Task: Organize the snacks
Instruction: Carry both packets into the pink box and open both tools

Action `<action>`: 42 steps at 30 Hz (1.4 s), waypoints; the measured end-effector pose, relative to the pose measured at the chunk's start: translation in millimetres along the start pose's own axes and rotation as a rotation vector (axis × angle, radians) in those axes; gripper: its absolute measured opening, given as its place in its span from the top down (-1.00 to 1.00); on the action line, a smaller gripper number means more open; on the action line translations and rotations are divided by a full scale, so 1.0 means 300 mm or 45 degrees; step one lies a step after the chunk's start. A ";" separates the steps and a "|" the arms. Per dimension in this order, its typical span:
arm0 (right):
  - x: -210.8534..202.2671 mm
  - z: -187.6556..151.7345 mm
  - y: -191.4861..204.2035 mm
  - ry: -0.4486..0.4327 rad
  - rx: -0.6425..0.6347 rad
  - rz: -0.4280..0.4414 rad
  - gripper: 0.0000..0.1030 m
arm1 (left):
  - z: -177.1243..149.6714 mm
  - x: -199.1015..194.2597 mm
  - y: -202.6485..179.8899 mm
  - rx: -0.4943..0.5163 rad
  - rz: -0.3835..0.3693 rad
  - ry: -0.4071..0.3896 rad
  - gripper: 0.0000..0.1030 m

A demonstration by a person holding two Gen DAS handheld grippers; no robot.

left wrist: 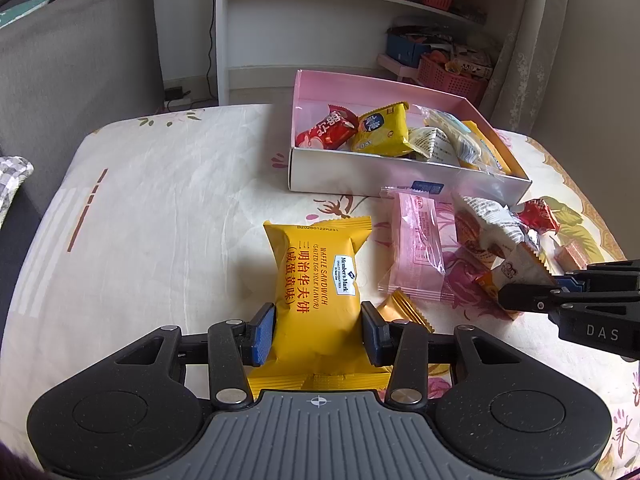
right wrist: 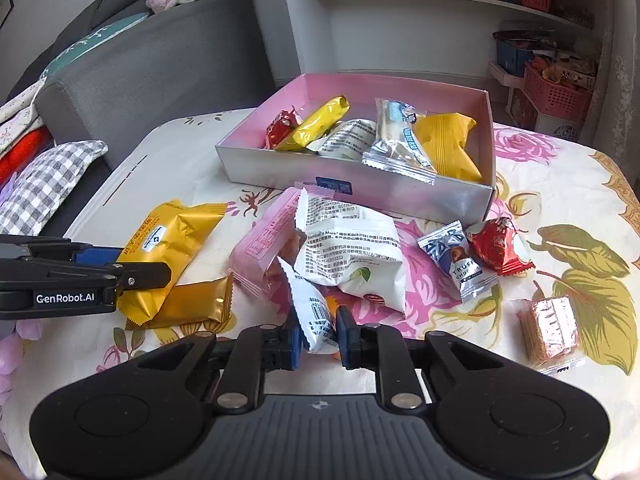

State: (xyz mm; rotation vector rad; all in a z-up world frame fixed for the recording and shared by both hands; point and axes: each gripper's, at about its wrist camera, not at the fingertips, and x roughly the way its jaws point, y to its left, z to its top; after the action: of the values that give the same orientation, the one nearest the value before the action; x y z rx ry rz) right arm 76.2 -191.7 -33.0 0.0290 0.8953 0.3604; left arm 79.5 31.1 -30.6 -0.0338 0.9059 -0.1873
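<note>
Crowding pink box (right wrist: 440, 200): loose snack packets (right wrist: 348, 248)

The waffle pack (left wrist: 316, 280) hides most of a gold wrapper (left wrist: 406, 310) behind it, and its near end is lost behind the left gripper (left wrist: 318, 330). The white pack (right wrist: 316, 316) covers an orange snack (right wrist: 332, 304), too little showing to tell. Print on the snacks in the box (right wrist: 460, 200) is too small to read, and the table (left wrist: 160, 220) runs off the frame's edges.
</note>
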 end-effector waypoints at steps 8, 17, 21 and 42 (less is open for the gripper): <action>-0.029 0.017 -0.001 0.005 0.036 0.045 0.92 | 0.012 -0.023 0.008 -0.021 -0.024 0.007 0.20; -0.125 0.076 0.011 -0.071 0.101 0.107 0.92 | 0.060 -0.097 0.024 -0.077 -0.048 -0.062 0.21; -0.146 0.113 -0.026 -0.088 0.178 0.107 0.92 | 0.114 -0.111 0.028 -0.109 -0.063 -0.081 0.21; 0.007 0.423 -0.248 -0.248 0.338 -0.034 0.92 | 0.469 0.158 -0.077 -0.033 -0.076 -0.143 0.21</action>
State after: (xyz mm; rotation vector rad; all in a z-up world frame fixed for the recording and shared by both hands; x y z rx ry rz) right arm 196.6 -245.1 32.3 0.2921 0.7448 0.2079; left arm 215.1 -7.0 21.9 -0.0947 0.7960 -0.2268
